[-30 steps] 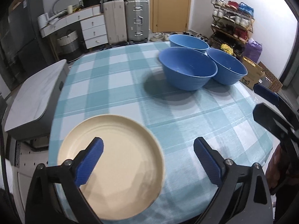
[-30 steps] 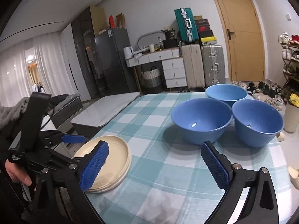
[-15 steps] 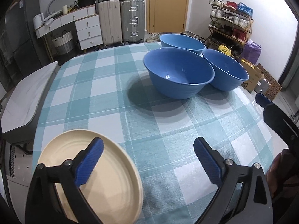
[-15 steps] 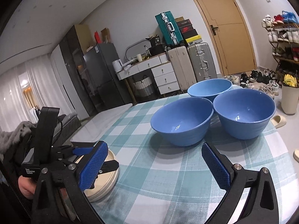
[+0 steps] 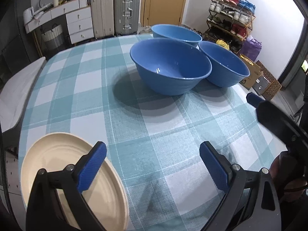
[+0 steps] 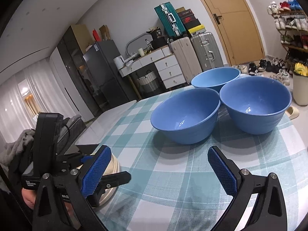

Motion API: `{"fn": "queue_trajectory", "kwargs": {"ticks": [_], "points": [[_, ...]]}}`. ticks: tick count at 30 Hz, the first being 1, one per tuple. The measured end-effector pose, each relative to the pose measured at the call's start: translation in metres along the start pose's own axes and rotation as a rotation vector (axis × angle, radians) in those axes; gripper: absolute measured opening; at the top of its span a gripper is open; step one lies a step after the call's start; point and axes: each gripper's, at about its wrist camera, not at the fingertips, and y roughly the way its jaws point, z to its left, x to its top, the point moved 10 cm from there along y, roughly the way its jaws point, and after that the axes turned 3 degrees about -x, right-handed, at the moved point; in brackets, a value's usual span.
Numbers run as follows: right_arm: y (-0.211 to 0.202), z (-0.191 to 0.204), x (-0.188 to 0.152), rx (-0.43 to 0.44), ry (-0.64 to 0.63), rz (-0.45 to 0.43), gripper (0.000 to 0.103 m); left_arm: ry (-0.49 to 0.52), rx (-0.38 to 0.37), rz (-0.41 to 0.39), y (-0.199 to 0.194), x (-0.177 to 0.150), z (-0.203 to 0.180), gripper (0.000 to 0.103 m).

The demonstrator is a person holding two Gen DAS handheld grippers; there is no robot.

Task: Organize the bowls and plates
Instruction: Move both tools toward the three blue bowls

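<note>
Three blue bowls stand close together on the far half of the checked table: the nearest bowl, one to its right and one behind. A cream plate lies at the near left corner. My left gripper is open and empty, its left finger above the plate's right part. My right gripper is open over bare cloth, short of the nearest bowl. One of its blue fingertips shows at the right of the left wrist view.
A grey-white side table adjoins the table's left edge. Behind stand suitcases, drawers and a door. A shoe rack and cardboard boxes sit beyond the right edge. A hand holds the left gripper's handle.
Both grippers have moved forward toward the bowls, which now loom larger. The plate has slipped to the lower left of the left wrist view. Both grippers stay open.
</note>
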Motion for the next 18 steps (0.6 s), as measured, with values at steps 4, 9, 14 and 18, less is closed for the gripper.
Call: {"fn": "queue_trajectory", "kwargs": {"ticks": [4, 9, 14, 18], "points": [[0.003, -0.002, 0.003, -0.002, 0.006, -0.006, 0.102, 0.001, -0.012, 0.010, 0.005, -0.002, -0.001, 0.098], [0.005, -0.001, 0.007, -0.004, -0.006, -0.012, 0.102, -0.018, -0.021, 0.029, 0.010, -0.005, 0.003, 0.098], [0.005, -0.002, 0.009, 0.005, 0.009, -0.027, 0.102, -0.030, -0.031, 0.045, 0.015, -0.007, 0.005, 0.098], [0.005, -0.002, 0.012, 0.003, 0.000, -0.032, 0.102, -0.026, -0.041, 0.041, 0.015, -0.006, 0.003, 0.098]]}}
